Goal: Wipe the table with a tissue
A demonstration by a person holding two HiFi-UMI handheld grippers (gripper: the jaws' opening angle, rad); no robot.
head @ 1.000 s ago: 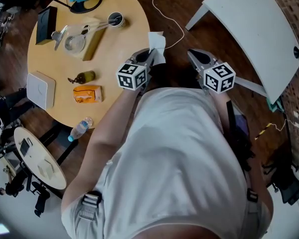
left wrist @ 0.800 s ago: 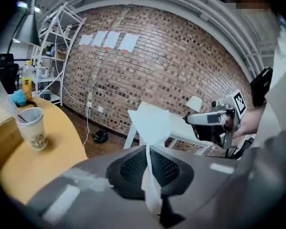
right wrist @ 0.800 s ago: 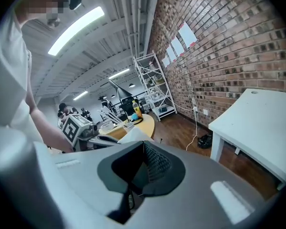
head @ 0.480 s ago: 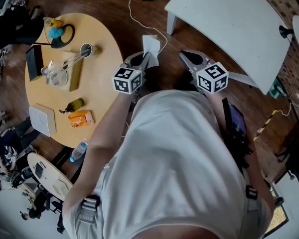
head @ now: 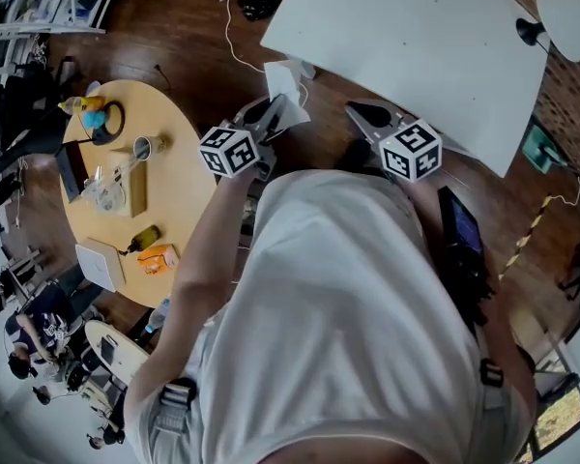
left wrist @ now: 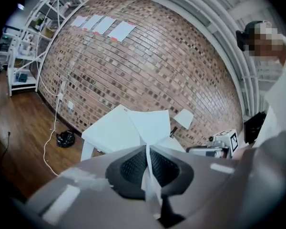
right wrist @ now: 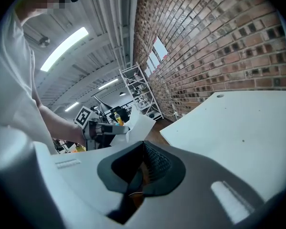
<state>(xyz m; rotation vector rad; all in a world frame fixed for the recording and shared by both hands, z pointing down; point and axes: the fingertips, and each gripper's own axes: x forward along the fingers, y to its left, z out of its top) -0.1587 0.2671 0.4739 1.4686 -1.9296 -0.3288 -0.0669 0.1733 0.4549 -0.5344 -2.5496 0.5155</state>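
Head view: person in a pale shirt stands between two tables, a gripper in each hand, both held out over wooden floor.

Left gripper (head: 286, 107) (left wrist: 147, 150): jaws pressed together on the tissue (head: 281, 77) (left wrist: 153, 127). One edge is pinched between the pads; the rest stands up as a white sheet in front of the tips. It is in the air, just short of the white table (head: 416, 42) (left wrist: 105, 133) (right wrist: 243, 123), not touching it.

Right gripper (head: 360, 112) (right wrist: 143, 146): tips closed against each other, nothing between them. It is beside the left one, near the white table's edge. From its own view the left gripper (right wrist: 115, 128) and tissue (right wrist: 139, 124) show just to the side.

Markings: each gripper carries a marker cube (head: 229, 151) (head: 411, 150) with black-and-white square patterns, no letters.

Round wooden table (head: 179, 196) sits to the left, well apart. On it an orange packet (head: 156, 257); print too small to read. Pale sheets (left wrist: 105, 25) on the brick wall, text illegible.
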